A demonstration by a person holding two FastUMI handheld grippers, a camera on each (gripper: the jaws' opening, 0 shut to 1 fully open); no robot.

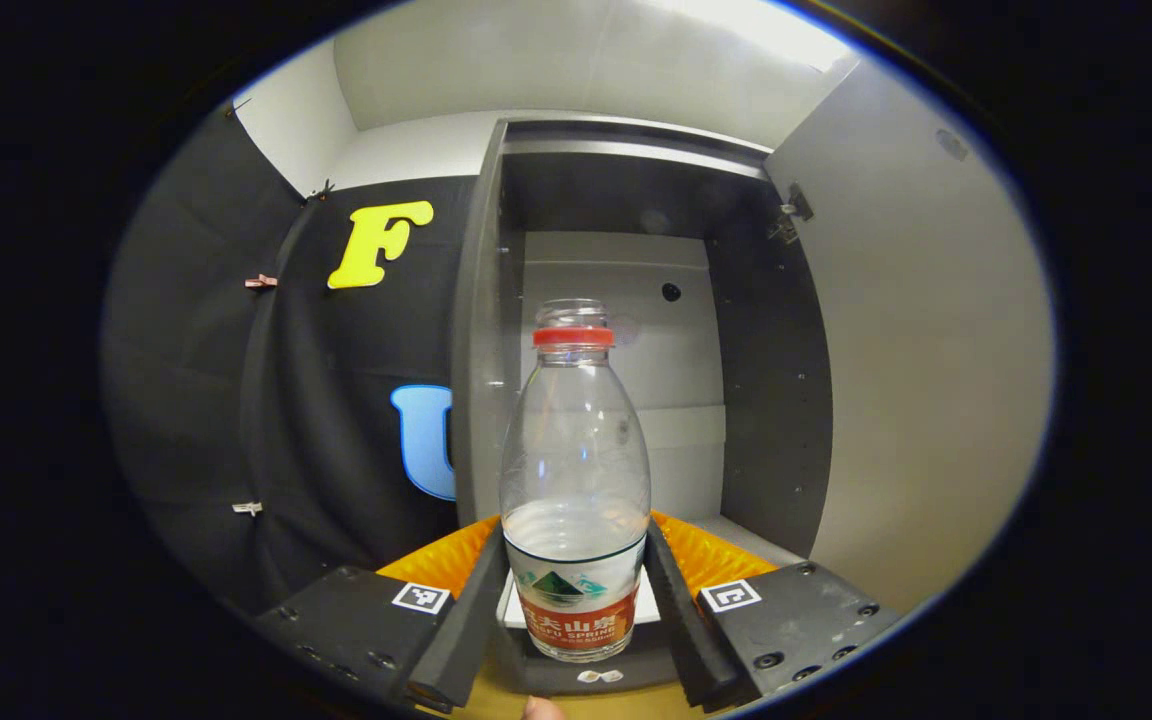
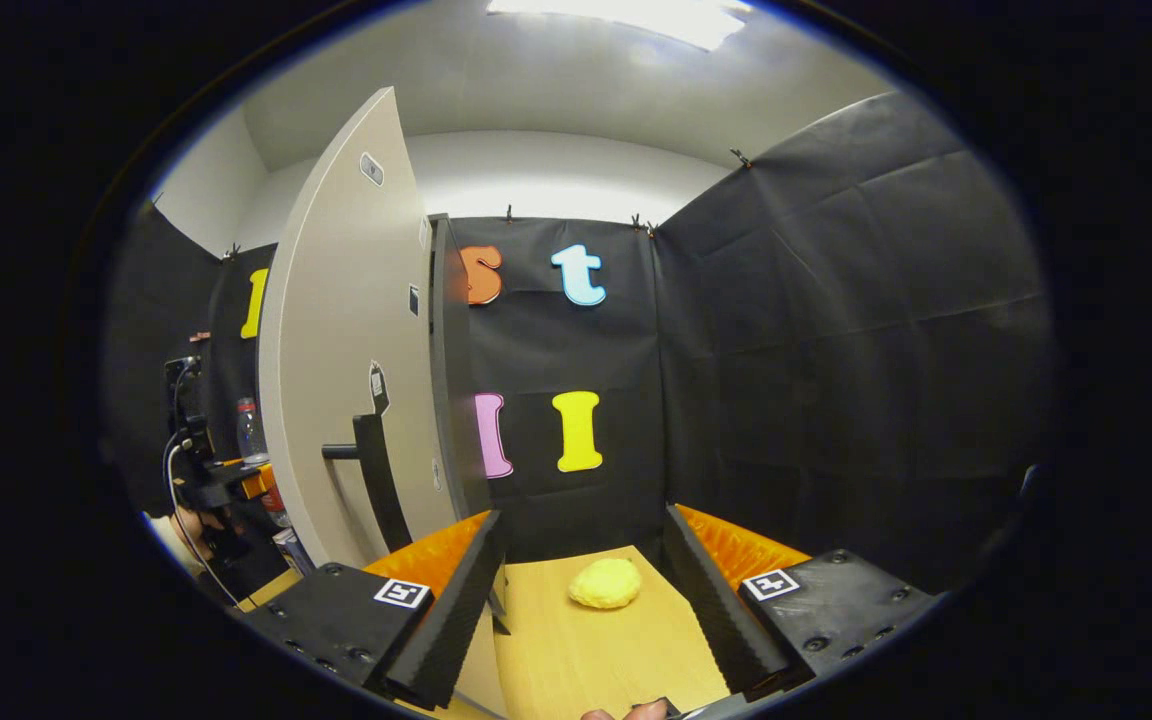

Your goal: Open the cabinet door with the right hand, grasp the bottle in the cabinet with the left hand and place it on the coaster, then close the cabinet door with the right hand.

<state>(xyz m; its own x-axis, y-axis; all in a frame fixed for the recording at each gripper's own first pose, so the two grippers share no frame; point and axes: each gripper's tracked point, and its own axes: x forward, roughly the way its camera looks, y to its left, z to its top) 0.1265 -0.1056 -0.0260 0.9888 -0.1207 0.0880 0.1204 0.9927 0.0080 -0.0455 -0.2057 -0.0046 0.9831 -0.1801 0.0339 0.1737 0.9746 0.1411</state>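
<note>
A clear bottle [image 1: 576, 470] with a red neck ring and a red label stands upright between my left gripper's fingers, partly filled with water. My left gripper [image 1: 576, 540] is shut on its lower body, both pads pressing on the label. Just behind it is the open cabinet [image 1: 626, 330], dark inside with a pale back panel. The cabinet door [image 1: 926, 380] is swung wide to the right. In the right gripper view, my right gripper [image 2: 584, 520] is open over the wooden table, right of the door [image 2: 346, 340] and its dark handle [image 2: 376, 470]. Far left there, the left gripper [image 2: 221, 480] holds the bottle [image 2: 250, 428].
A yellow lump [image 2: 606, 583] lies on the wooden table [image 2: 586, 660] between my right gripper's fingers, farther ahead. Black cloth walls close the booth behind and to the right. A dark strip [image 1: 576, 680] runs under the bottle's base. A hand [image 2: 181, 525] holds the left gripper.
</note>
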